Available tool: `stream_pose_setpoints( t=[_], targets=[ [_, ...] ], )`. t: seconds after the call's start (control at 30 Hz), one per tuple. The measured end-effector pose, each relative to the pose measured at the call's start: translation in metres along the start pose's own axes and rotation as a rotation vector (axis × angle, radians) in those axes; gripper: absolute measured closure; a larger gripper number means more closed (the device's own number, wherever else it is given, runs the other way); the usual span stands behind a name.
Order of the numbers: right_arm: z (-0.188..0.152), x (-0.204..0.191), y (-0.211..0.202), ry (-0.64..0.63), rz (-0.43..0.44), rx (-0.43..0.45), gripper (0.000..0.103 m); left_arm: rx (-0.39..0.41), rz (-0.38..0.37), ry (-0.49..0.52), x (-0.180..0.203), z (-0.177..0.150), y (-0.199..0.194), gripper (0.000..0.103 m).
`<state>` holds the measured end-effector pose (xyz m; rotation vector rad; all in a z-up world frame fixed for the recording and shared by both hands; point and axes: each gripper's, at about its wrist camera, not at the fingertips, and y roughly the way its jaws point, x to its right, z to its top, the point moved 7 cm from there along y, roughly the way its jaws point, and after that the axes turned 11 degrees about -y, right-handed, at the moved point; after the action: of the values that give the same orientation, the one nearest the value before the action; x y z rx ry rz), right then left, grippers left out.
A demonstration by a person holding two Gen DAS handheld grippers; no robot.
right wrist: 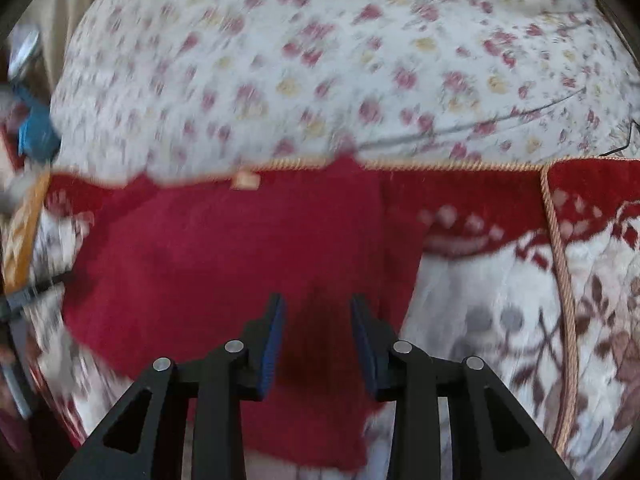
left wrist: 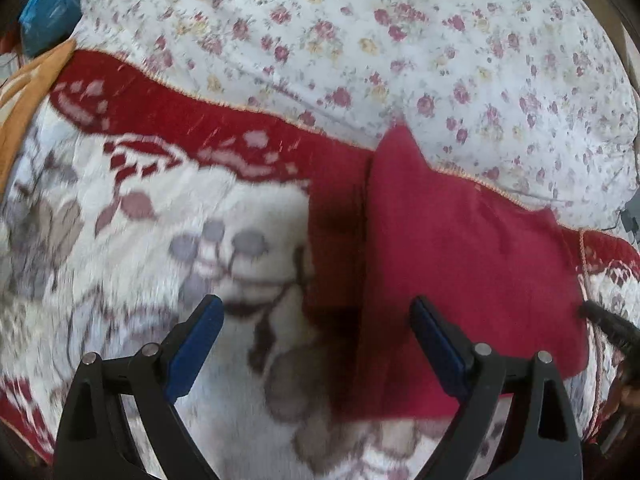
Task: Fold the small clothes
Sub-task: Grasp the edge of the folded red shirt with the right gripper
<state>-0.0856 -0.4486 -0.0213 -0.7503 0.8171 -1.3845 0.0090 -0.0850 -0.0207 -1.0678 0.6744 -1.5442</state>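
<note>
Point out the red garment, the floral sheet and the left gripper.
red garment (left wrist: 472, 240): left wrist view, on its flat middle.
floral sheet (left wrist: 360, 40): left wrist view, on bare printed fabric beyond the blanket.
left gripper (left wrist: 316, 344): left wrist view, midway between its open blue-padded fingertips.

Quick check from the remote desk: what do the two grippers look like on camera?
Both match. The left gripper and right gripper have matte black angular linkage arms with triangular cut-outs and round silver pivot pins. Each finger carries a blue pad; the right's look ribbed. No cables, markings or sleeves are visible.
</note>
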Motion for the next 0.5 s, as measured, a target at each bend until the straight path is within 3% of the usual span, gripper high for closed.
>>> stream_pose_setpoints(
  t=[0.13,0.23,0.3,0.5],
  targets=[
    [-0.011,-0.001,0.012,0.02,-0.021,-0.047,0.066,-0.043,-0.019,-0.049,-0.01,-0.017,0.01,0.01],
    [0.01,-0.024,-0.006,0.006,-0.025,0.012,0.062,-0.034,-0.059,-0.091,-0.017,-0.022,0.014,0.009],
    [0.033,-0.059,-0.01,-0.039,0.041,0.053,0.056,-0.009,-0.048,-0.087,-0.016,-0.021,0.014,0.008],
    [0.086,-0.163,0.037,-0.166,0.189,0.076,0.056,0.0,-0.038,-0.053,-0.011,-0.023,0.019,0.004]
  ],
)
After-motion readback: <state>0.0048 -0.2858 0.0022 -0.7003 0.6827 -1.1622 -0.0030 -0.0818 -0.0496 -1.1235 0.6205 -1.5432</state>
